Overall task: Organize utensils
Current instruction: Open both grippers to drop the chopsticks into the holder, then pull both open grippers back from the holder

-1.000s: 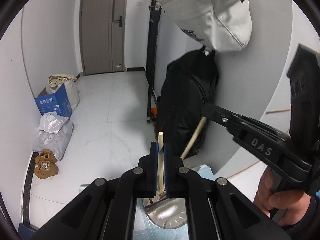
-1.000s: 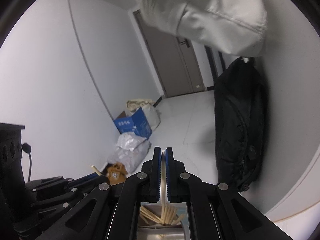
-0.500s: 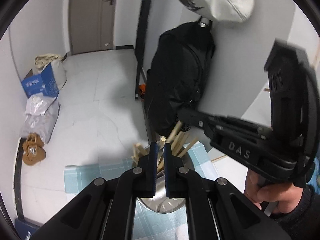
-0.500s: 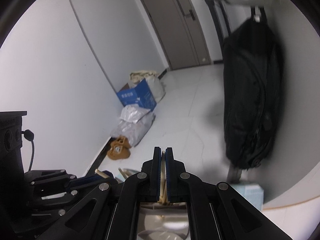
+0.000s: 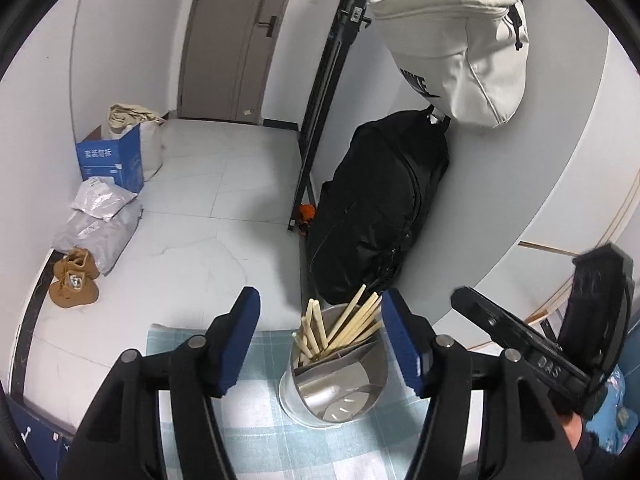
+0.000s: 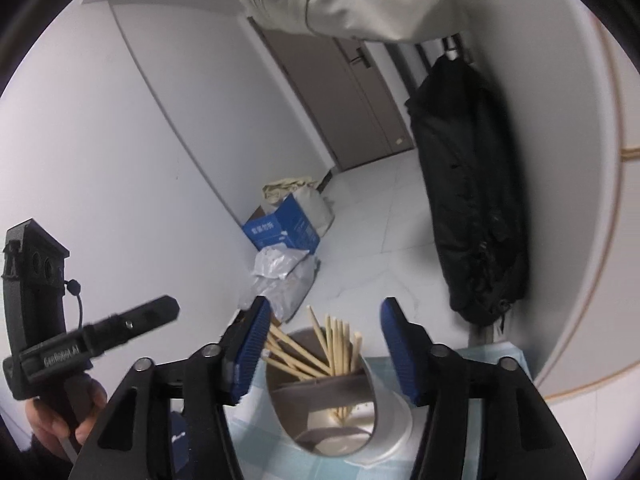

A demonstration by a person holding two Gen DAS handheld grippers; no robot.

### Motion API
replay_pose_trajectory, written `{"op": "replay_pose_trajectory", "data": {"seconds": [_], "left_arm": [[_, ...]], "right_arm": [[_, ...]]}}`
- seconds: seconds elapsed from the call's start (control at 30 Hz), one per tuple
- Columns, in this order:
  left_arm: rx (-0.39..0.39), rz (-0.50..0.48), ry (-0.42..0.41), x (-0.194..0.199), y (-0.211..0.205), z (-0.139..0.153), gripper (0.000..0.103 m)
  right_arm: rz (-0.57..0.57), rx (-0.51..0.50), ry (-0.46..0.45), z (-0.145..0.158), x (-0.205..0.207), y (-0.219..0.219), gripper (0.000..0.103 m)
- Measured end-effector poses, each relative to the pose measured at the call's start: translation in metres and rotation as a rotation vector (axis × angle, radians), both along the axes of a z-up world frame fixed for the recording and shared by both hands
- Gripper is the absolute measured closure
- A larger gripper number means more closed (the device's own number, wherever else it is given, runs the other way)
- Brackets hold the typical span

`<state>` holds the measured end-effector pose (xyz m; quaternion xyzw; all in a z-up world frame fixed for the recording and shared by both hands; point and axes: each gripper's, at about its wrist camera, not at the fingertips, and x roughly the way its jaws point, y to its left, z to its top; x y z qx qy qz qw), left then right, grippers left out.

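Both tongs are mid-release: my left gripper (image 5: pixel 320 344) and my right gripper (image 6: pixel 320 344) each have their jaws opening, blue pads well apart, nothing pressed between them. The tops of the chopsticks (image 5: pixel 340 330) show in the gap of each, untouched by either pad.

Location: the chopsticks stand bunched in the rear compartment of a metal utensil holder (image 5: pixel 336 396), which sits on a blue checked cloth (image 5: pixel 192 354) near the cloth's far edge, close to the floor side. The front compartment shows only bare metal with drain slots at the bottom.

Handling judgement: thin wooden sticks, light and stiff, not fragile, smooth enough to swivel in a pinch. I would take any stick near its upper third, pads across the shaft, so it hangs plumb into the holder. The holder itself looks light and tall; a sideways knock on the fanned sticks could tip it.

View differences:
- Left wrist view: looks down into the holder, showing the divider, the drain slots, and the sticks fanned toward the right. It also shows my right gripper's body at the right edge, and a black bag (image 5: pixel 376 208) on the floor behind.
- Right wrist view: shows the sticks (image 6: pixel 320 348) as two groups, some upright, some leaning left, and my left hand (image 6: pixel 60 416) on its handle. The holder's base looks to rest on something white here, possibly a plate or just the rim's distortion; I cannot settle it.
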<state>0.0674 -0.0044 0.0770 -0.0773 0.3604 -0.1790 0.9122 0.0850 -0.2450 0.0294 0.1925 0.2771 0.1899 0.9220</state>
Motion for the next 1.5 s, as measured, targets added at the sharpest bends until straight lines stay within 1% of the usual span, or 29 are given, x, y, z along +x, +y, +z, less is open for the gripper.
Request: {"op": "replay_pose_trajectory", "data": {"seconds": [0.03, 0.1, 0.17, 0.2, 0.23, 0.33, 0.43, 0.47, 0.5, 0.53, 0.63, 0.77, 0.87, 1.03, 1.13, 1.5], "left_arm": [[0.002, 0.007, -0.008, -0.002, 0.0, -0.001, 0.045], [0.033, 0.027, -0.035, -0.01, -0.003, 0.001, 0.044], [0.05, 0.042, -0.059, -0.017, -0.005, 0.002, 0.043], [0.059, 0.051, -0.069, -0.022, -0.006, 0.003, 0.039], [0.057, 0.05, -0.077, -0.025, -0.005, 0.003, 0.037], [0.06, 0.06, -0.092, -0.035, -0.005, 0.004, 0.037], [0.067, 0.078, -0.104, -0.043, -0.005, 0.005, 0.036], [0.077, 0.091, -0.118, -0.047, -0.005, 0.006, 0.034], [0.092, 0.101, -0.132, -0.05, -0.005, 0.007, 0.027], [0.099, 0.108, -0.147, -0.054, -0.005, 0.007, 0.023], [0.104, 0.133, -0.191, -0.067, -0.003, 0.008, 0.022], [0.114, 0.152, -0.21, -0.078, -0.001, 0.006, 0.021], [0.124, 0.176, -0.231, -0.087, 0.001, 0.004, 0.02], [0.123, 0.205, -0.245, -0.097, 0.005, -0.002, 0.018], [0.123, 0.223, -0.254, -0.101, 0.007, -0.004, 0.018], [0.133, 0.241, -0.268, -0.112, 0.006, -0.009, 0.018]], "right_arm": [[-0.01, -0.007, -0.006, 0.001, -0.005, -0.001, 0.038], [-0.014, -0.016, -0.021, 0.002, -0.016, -0.003, 0.038], [-0.012, -0.025, -0.038, 0.003, -0.026, -0.002, 0.033], [-0.014, -0.034, -0.051, 0.004, -0.032, -0.001, 0.032], [-0.013, -0.041, -0.064, 0.005, -0.039, 0.001, 0.031], [-0.009, -0.05, -0.09, 0.008, -0.055, 0.005, 0.025], [-0.015, -0.065, -0.132, 0.013, -0.071, 0.008, 0.024], [-0.02, -0.073, -0.142, 0.014, -0.075, 0.009, 0.02], [-0.025, -0.078, -0.151, 0.014, -0.077, 0.009, 0.019], [-0.03, -0.084, -0.167, 0.015, -0.083, 0.01, 0.019], [-0.032, -0.097, -0.198, 0.017, -0.095, 0.013, 0.017], [-0.034, -0.099, -0.229, 0.014, -0.108, 0.015, 0.009], [-0.035, -0.103, -0.258, 0.011, -0.118, 0.017, 0.005], [-0.043, -0.13, -0.297, 0.011, -0.132, 0.021, 0.004], [-0.048, -0.138, -0.313, 0.011, -0.14, 0.022, 0.0], [-0.057, -0.145, -0.324, 0.01, -0.148, 0.024, 0.0]]}}
